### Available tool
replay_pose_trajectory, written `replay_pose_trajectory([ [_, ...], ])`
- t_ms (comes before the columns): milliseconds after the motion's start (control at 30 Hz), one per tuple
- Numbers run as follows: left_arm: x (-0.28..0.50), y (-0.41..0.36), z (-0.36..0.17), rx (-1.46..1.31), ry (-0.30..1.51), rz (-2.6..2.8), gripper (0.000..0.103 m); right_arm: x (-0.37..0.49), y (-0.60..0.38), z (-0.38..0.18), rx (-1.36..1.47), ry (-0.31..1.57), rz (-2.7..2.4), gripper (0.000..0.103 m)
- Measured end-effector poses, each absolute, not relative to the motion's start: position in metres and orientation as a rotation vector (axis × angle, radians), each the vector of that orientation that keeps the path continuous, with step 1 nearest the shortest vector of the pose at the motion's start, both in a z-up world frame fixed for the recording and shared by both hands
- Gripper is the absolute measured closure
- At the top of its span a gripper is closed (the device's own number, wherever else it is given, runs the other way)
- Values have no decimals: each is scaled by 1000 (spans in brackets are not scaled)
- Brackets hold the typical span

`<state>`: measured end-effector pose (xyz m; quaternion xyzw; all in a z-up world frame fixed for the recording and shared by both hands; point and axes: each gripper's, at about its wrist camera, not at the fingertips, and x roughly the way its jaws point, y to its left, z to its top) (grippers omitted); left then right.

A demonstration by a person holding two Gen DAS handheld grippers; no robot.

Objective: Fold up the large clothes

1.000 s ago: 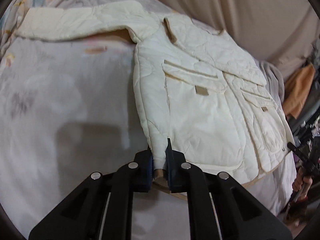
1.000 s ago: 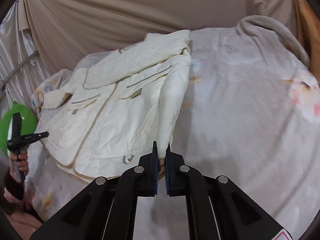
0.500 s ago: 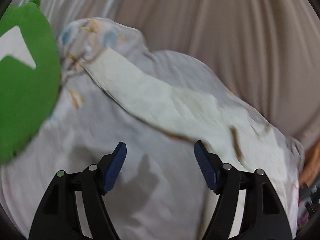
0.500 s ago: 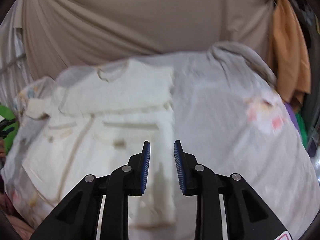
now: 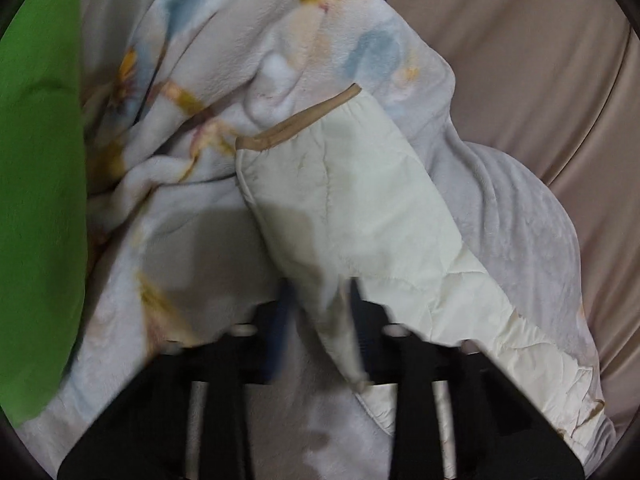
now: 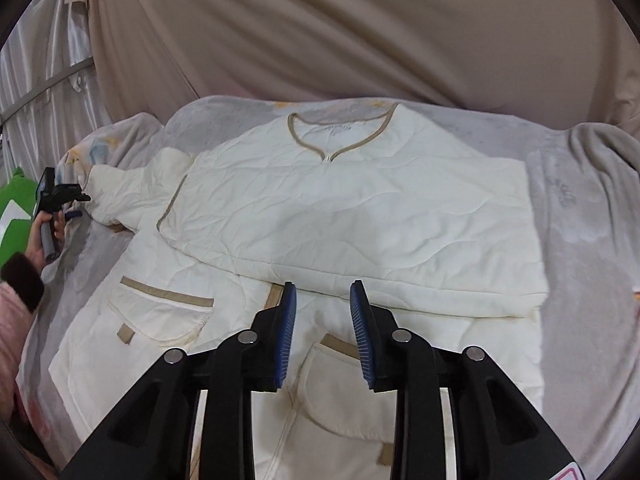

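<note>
Left hand-held gripper (image 5: 318,300) pinches my jacket's sleeve (image 5: 360,216), its cuff ahead on the blanket (image 5: 192,208). Right hand-held gripper (image 6: 322,300), empty jaws just widening, hovers above the jacket (image 6: 360,216) spread below.

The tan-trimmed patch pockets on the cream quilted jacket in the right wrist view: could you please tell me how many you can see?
2. One tan-trimmed patch pocket lies on the jacket's lower left panel; the other sits lower centre, partly behind the right tool. Folded fabric may hide more.
</note>
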<state>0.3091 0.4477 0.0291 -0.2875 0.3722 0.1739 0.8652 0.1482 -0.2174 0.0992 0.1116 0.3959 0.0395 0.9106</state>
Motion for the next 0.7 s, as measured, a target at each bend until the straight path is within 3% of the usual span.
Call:
replay_pose_trajectory([
  [100, 306, 432, 63, -559, 697, 319, 98, 155, -217, 79, 237, 852, 82, 71],
  [200, 292, 378, 129, -451, 570, 218, 99, 158, -218, 57, 263, 887, 85, 71],
  [333, 260, 244, 222, -252, 418, -56, 99, 159, -217, 37, 297, 917, 104, 71],
  [433, 233, 135, 256, -109, 358, -261, 99, 154, -216, 41, 302, 902, 121, 71],
  [600, 200, -48, 233, 104, 426, -581, 97, 128, -223, 61, 270, 869, 137, 69],
  [667, 195, -96, 196, 210, 486, -664, 92, 110, -232, 67, 255, 859, 125, 65],
  [700, 192, -116, 173, 250, 523, -682, 80, 101, -239, 68, 249, 856, 113, 63],
])
